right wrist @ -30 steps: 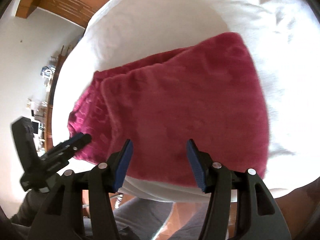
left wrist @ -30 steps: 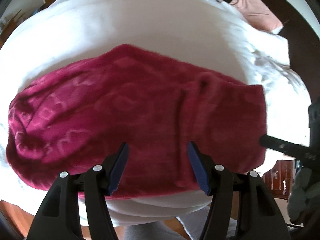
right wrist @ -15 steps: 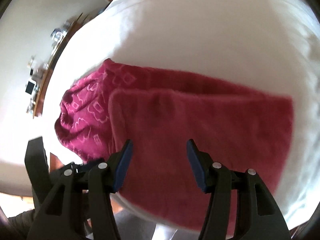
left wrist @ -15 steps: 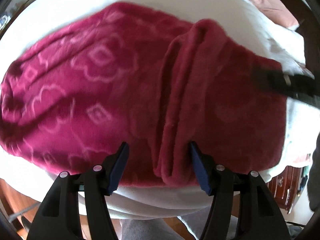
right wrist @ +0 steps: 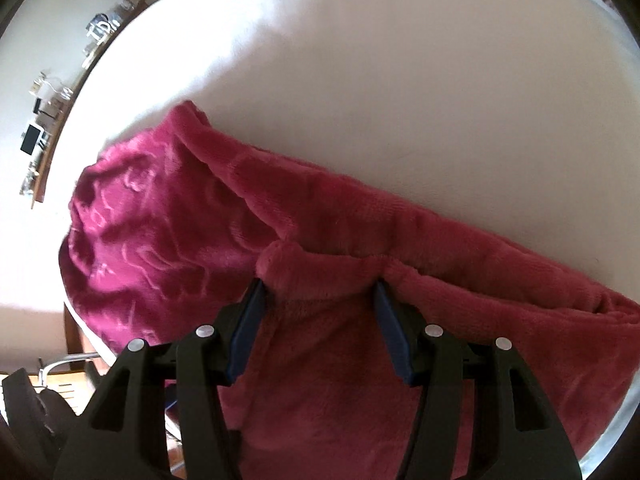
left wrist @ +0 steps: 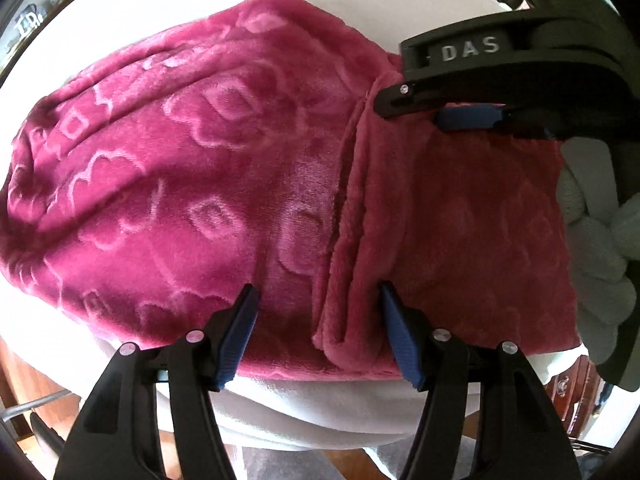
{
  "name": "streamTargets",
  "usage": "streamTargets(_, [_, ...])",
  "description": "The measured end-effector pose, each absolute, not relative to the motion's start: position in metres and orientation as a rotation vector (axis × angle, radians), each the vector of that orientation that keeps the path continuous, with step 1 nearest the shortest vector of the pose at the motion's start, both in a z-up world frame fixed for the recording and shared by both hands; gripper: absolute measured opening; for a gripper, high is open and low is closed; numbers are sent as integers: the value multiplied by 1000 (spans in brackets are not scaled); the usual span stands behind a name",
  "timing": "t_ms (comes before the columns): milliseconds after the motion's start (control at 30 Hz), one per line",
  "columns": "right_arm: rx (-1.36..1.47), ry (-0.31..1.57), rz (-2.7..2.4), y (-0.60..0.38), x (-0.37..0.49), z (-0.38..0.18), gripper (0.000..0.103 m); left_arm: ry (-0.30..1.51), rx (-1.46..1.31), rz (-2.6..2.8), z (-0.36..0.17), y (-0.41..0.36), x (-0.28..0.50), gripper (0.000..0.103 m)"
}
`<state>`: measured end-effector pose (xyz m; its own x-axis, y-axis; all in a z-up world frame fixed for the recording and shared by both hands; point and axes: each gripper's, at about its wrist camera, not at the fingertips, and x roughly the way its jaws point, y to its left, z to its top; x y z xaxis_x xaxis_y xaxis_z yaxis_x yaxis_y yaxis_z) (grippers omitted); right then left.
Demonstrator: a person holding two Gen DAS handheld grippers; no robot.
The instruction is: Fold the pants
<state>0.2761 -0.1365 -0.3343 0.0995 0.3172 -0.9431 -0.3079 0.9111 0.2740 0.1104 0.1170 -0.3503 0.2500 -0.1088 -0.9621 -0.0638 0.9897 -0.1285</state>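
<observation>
The magenta fleece pants (left wrist: 192,184) with an embossed pattern lie on the white bed (left wrist: 328,16). A plainer flap (left wrist: 472,232) is folded over their right part. My left gripper (left wrist: 318,292) is open and points down at the near side. The flap's folded edge lies between its blue pads, which do not squeeze it. My right gripper (left wrist: 394,92) shows at the flap's far corner. In the right wrist view my right gripper (right wrist: 318,290) is open, its fingers straddling the flap's bunched edge (right wrist: 320,268), with the patterned pants (right wrist: 132,240) to the left.
White bedsheet (right wrist: 380,100) spreads beyond the pants. A wall shelf (right wrist: 44,120) with small items runs along the left. Something lumpy, white and knitted (left wrist: 596,248) sits by the right gripper's handle. Wooden furniture (left wrist: 576,376) and grey-clad legs (left wrist: 288,460) are below the bed's near edge.
My left gripper has sunk close to the pants over the folded edge. My right gripper swept across and dropped onto the flap's far edge, coming large into the left wrist view.
</observation>
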Motion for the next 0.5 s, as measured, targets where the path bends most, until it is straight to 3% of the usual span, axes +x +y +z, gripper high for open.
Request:
streamTargets(300, [22, 1410, 476, -130, 274, -338, 58, 1354, -205, -90, -349, 129, 120, 67])
streamTargets(500, [181, 1396, 468, -142, 269, -322, 59, 1337, -243, -97, -330, 169, 127, 69])
